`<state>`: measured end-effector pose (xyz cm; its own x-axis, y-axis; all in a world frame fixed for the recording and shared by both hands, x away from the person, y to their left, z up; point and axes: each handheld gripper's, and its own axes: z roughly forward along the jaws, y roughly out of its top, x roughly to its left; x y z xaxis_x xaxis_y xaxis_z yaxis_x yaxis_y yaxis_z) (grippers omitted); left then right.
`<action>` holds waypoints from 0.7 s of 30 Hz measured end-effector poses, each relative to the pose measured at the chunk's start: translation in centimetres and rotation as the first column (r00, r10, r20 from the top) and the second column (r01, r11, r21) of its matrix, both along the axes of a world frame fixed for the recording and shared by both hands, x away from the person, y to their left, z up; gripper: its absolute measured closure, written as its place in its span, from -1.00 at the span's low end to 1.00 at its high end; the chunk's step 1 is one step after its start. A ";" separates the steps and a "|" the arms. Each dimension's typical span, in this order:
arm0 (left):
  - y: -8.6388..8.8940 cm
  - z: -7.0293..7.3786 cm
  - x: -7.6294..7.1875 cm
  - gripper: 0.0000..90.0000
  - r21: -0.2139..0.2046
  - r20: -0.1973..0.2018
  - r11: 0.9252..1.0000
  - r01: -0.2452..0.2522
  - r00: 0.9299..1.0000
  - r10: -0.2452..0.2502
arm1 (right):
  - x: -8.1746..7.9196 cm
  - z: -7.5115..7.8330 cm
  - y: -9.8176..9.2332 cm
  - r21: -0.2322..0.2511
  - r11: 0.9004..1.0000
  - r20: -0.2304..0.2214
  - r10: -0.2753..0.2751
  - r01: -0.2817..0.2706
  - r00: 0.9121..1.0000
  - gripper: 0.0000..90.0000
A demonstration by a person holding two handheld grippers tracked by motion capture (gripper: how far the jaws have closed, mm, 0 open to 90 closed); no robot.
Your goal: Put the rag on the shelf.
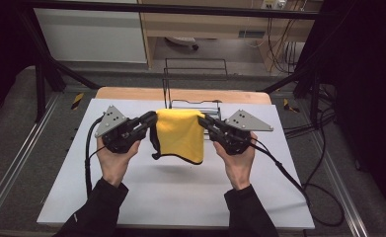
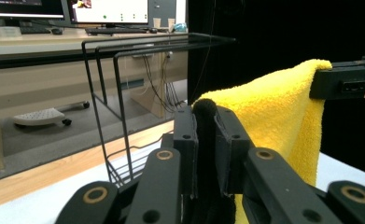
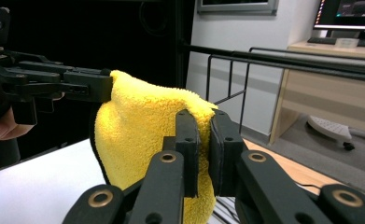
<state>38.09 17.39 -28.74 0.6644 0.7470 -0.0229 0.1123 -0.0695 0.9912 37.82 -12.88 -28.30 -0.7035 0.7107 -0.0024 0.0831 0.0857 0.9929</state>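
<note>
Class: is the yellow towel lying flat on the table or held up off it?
Held up. The yellow towel hangs between the left gripper and right gripper, above its shadow on the table.

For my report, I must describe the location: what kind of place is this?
Probably a lab or office workroom: monitors on a desk, cables along the floor, and a dark frame around the white table.
</note>
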 end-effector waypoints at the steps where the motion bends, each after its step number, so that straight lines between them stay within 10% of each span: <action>1: -0.1 0.1 0.0 0.77 -0.001 0.006 1.000 -0.001 1.000 0.001 | 0.0 0.1 -0.1 0.003 1.000 0.004 -0.004 0.004 1.000 0.87; 21: -2.7 2.7 1.3 0.77 -0.072 0.081 0.997 0.011 0.997 -0.005 | 0.0 2.9 -1.8 0.044 0.996 0.117 -0.086 0.081 0.989 0.87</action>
